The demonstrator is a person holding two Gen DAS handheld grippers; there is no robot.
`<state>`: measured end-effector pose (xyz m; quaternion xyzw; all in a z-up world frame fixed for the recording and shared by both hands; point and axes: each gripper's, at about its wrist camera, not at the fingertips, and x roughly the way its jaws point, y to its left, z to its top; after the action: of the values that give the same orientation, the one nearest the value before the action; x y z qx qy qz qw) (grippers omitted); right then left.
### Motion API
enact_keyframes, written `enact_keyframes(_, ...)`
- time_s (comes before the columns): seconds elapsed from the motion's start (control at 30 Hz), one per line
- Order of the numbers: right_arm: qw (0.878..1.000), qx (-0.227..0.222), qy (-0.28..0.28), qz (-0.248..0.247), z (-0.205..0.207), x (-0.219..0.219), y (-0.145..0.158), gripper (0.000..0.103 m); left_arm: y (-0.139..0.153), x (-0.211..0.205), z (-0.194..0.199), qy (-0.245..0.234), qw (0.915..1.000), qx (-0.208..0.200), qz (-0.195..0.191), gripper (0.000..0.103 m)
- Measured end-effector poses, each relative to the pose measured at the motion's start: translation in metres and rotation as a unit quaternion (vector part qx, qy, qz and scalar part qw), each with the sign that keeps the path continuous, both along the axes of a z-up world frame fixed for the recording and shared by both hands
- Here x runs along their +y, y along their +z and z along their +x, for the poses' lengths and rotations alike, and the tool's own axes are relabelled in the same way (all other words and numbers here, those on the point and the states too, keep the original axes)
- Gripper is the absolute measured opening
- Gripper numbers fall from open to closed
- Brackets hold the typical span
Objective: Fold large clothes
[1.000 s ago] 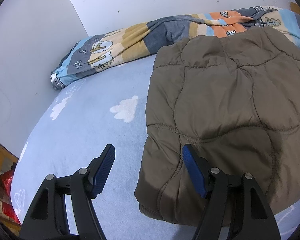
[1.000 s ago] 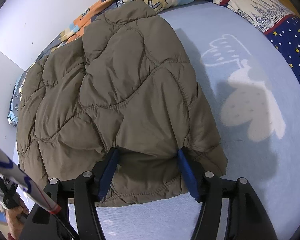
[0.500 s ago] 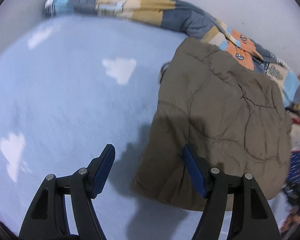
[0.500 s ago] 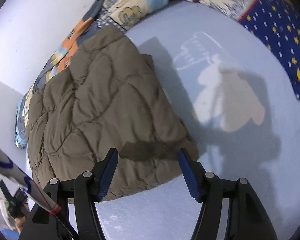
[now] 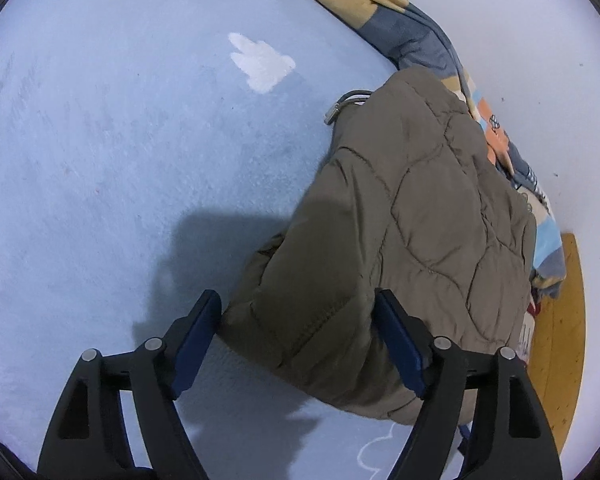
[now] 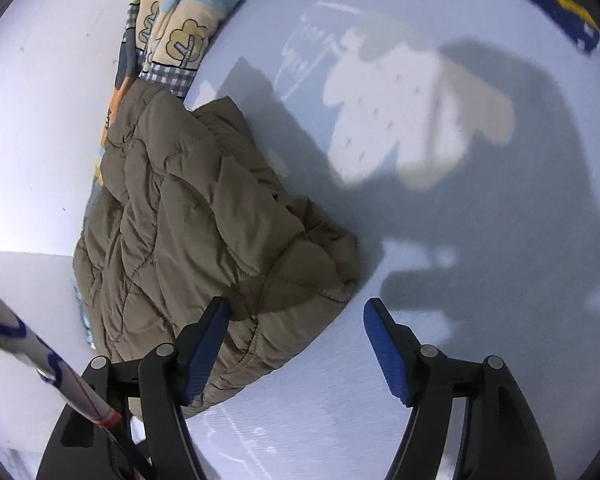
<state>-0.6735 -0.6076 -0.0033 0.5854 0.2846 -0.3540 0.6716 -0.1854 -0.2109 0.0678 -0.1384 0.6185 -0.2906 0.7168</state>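
Note:
An olive quilted jacket (image 5: 412, 216) lies folded into a thick bundle on a pale blue sheet (image 5: 120, 160) printed with white clouds. My left gripper (image 5: 300, 316) hangs over the bundle's near corner, which fills the gap between its blue pads; the jaws are opening and do not pinch the fabric. In the right wrist view the jacket (image 6: 204, 224) sits left of centre. My right gripper (image 6: 296, 308) is over its near right corner, jaws opening. Its left pad is over the fabric and its right pad over bare sheet (image 6: 480, 260).
A patterned blanket (image 5: 384, 8) is bunched along the white wall behind the jacket, also seen as the blanket (image 6: 172, 28). Navy starred fabric (image 6: 572, 4) lies at the far right. A wooden board (image 5: 560, 340) stands by the bed's edge. A striped rod (image 6: 40, 356) crosses the lower left.
Both views have rolled and both grippers have widened. The left gripper moved from astride the jacket's edge to over its corner. The right gripper slid right, its right pad now off the jacket.

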Motion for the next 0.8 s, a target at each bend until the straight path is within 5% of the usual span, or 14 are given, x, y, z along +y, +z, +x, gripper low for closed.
enact_keyframes(0.33,0.996,-0.072,-0.044,-0.006,0.024,0.005,-0.021,0.082,-0.028,-0.011,0.005,0.04,0.996,0.021,-0.077,0.089)
enact_keyframes(0.47,0.997,-0.045,-0.024,-0.05,0.036,0.005,-0.013,0.054,0.0,-0.031,-0.008,-0.005,0.9954,-0.09,-0.034,0.058)
enact_keyframes(0.57,0.993,0.017,0.018,-0.113,0.052,0.011,0.012,0.041,0.031,-0.053,-0.032,-0.042,0.9772,-0.206,0.03,0.042)
enact_keyframes(0.7,0.971,0.099,0.069,-0.209,0.077,0.031,0.046,0.035,0.055,-0.057,-0.051,-0.054,0.9587,-0.275,0.049,0.039)
enact_keyframes(0.8,0.936,0.168,0.112,-0.289,0.097,0.055,0.069,0.033,0.067,-0.052,-0.055,-0.058,0.9543,-0.29,0.044,0.038)
